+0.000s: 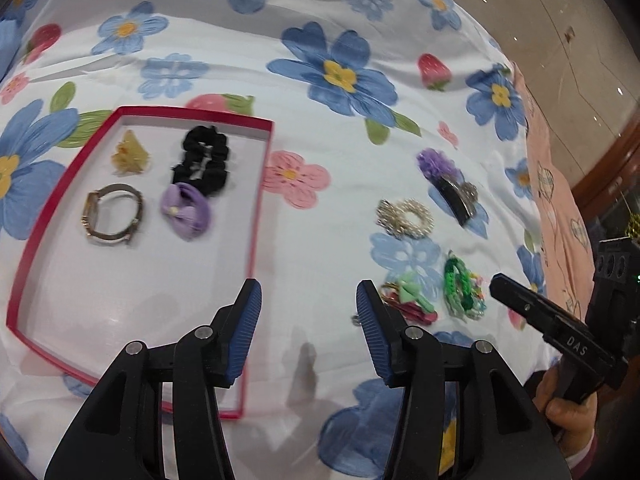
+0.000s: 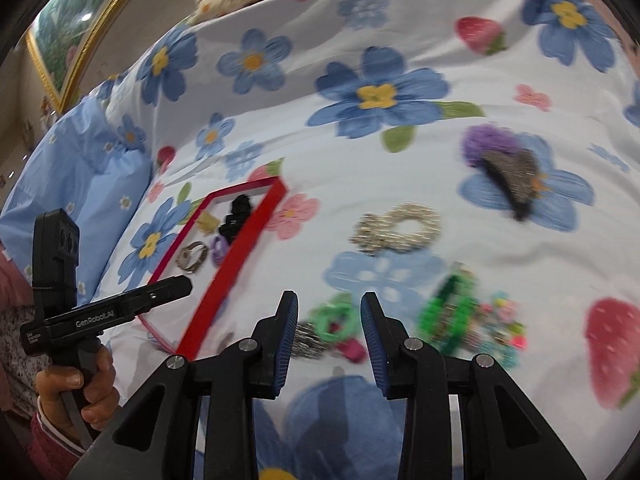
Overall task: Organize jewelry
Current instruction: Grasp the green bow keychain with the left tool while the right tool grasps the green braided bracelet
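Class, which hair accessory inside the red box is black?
The black scrunchie, at the box's far right; the claw clip is yellow, the bow purple.

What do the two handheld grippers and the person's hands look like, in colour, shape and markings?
Both grippers, left and right, have black angular plastic linkages with silver pivot pins and blue ribbed finger pads. The pistol-shaped bodies carry white lettering: "GenRobot.AI" on the left body, "DAS" on the right body. The bare left hand shows a pink knitted cuff.
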Demonstrator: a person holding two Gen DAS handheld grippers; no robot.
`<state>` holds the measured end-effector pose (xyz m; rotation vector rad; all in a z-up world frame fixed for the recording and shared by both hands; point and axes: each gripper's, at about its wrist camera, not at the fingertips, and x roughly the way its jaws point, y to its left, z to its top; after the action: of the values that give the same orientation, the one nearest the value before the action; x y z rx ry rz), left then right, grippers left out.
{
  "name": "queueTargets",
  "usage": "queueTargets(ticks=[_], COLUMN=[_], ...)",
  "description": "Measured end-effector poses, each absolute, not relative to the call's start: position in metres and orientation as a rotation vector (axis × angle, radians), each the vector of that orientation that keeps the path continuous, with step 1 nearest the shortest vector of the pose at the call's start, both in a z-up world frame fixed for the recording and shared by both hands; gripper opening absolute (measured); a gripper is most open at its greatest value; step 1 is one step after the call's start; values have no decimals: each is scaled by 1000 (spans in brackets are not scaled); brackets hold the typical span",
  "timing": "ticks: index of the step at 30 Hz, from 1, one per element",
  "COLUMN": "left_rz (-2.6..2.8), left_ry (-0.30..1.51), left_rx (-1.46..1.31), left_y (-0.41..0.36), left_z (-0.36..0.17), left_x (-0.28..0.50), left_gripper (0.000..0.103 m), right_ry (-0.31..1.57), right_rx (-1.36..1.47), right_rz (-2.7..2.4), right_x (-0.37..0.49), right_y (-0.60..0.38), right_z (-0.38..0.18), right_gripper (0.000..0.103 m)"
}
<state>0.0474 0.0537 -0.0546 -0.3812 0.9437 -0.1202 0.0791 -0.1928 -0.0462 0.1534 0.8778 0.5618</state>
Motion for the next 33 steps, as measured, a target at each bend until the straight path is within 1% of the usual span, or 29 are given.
queueTargets(ticks=[13,29,32,33], left_rz=[-226,-304,-304,-307], left_ry=[996,1075,1099,1103], left_rx=[-317,-233,-223,-226], left_y=[-2,-58,-60,-59], left_z=[-59,-90,-101,-104], left_x=[60,109,114,114], left_gripper=[49,48,47,43], right_ry=[895,928,946,953], right_rx=[206,177,175,172], right_rz=[452,448,444,442], right_x=[72,95,102,104], right_y=[-256,-250,-248,-247], right_z=[-65,-86,-92,-95], right_gripper=[38,37,37,37])
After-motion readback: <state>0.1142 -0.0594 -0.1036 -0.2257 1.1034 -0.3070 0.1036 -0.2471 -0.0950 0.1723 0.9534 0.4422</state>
